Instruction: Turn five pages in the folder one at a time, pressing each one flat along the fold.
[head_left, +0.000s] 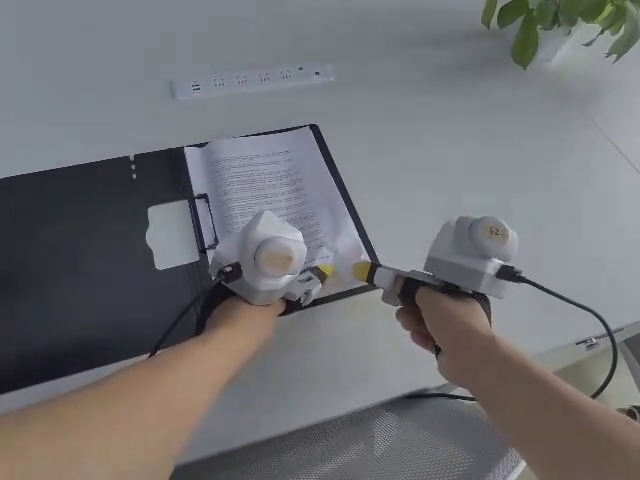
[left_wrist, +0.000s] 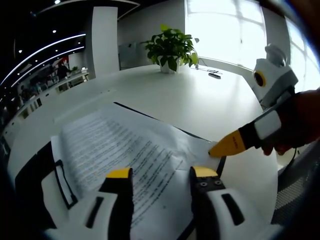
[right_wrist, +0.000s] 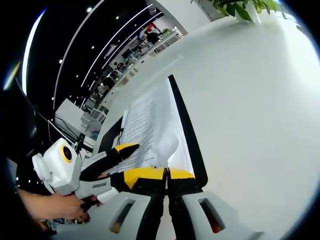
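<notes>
Here, at a white table (head_left: 450, 130), I have both grippers at the lower edge of the open black folder (head_left: 80, 270). My left gripper (left_wrist: 160, 172) hovers with its jaws spread apart, the printed top page (left_wrist: 115, 145) lying directly beneath and ahead of its yellow tips. Just to its right, my right gripper (right_wrist: 159, 174) has its jaws pressed together at the page's near corner, where the sheet curls upward; I cannot tell whether paper sits between them. The folder's dark cover stretches away to the left of the left gripper. Well beyond both grippers lie a power strip (head_left: 250, 80) and a potted plant (head_left: 560, 20).
</notes>
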